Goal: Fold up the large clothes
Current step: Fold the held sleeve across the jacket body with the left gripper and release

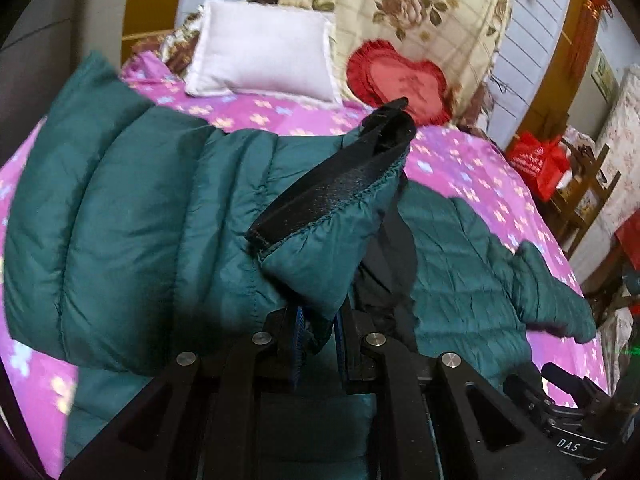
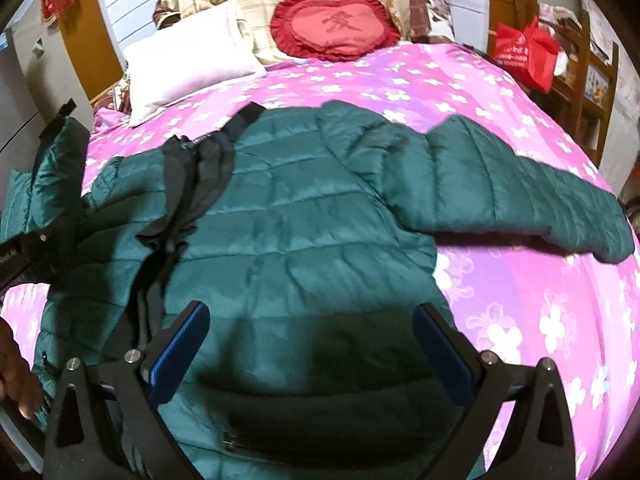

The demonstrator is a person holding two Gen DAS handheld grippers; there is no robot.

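Observation:
A dark green puffer jacket (image 2: 300, 200) lies spread front-up on the pink flowered bed sheet (image 2: 520, 300), its black-lined zipper opening (image 2: 188, 184) running down the left side. One sleeve (image 2: 520, 200) stretches out flat to the right. My left gripper (image 1: 318, 320) is shut on the other sleeve (image 1: 160, 208) near its black-banded cuff (image 1: 328, 188) and holds it raised above the jacket's body (image 1: 460, 260). My right gripper (image 2: 310, 344) hovers open over the jacket's lower hem, with only jacket fabric below its blue pads (image 2: 180, 352).
At the head of the bed lie a white pillow (image 2: 188, 60), a red heart cushion (image 2: 336, 28) and a floral quilt (image 1: 420, 12). A red bag (image 2: 524, 52) sits on a wooden chair (image 2: 592, 80) beside the bed. A person's hand (image 2: 16, 376) shows at lower left.

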